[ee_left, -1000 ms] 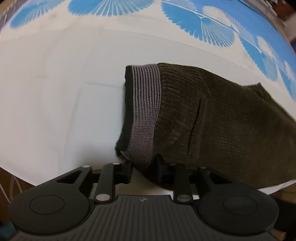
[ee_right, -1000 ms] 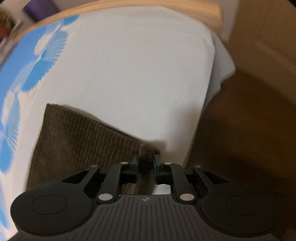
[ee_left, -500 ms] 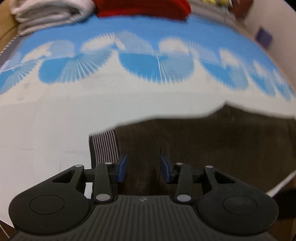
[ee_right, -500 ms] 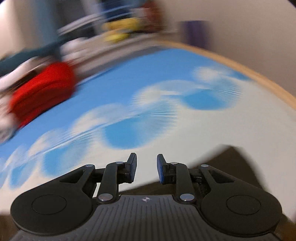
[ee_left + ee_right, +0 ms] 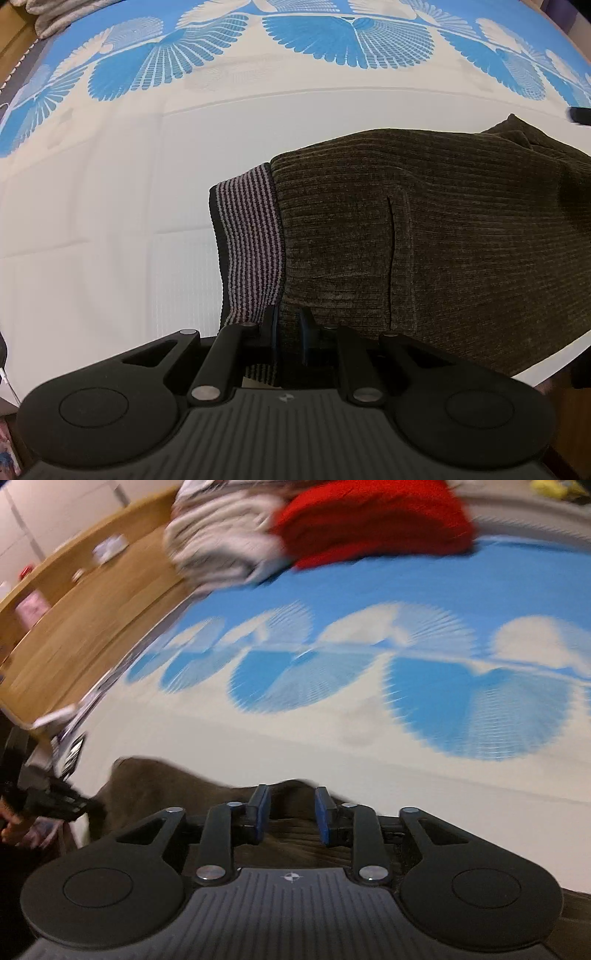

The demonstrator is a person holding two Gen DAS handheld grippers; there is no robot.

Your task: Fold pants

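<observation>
One ribbed corduroy pants [image 5: 443,240] (striped waistband [image 5: 251,243]), pinched

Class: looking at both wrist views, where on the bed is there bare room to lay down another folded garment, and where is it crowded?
Free: the white sheet left of the pants' striped waistband, below the blue fan pattern. Crowded: the far end, with the red garment and grey-white pile.
</observation>
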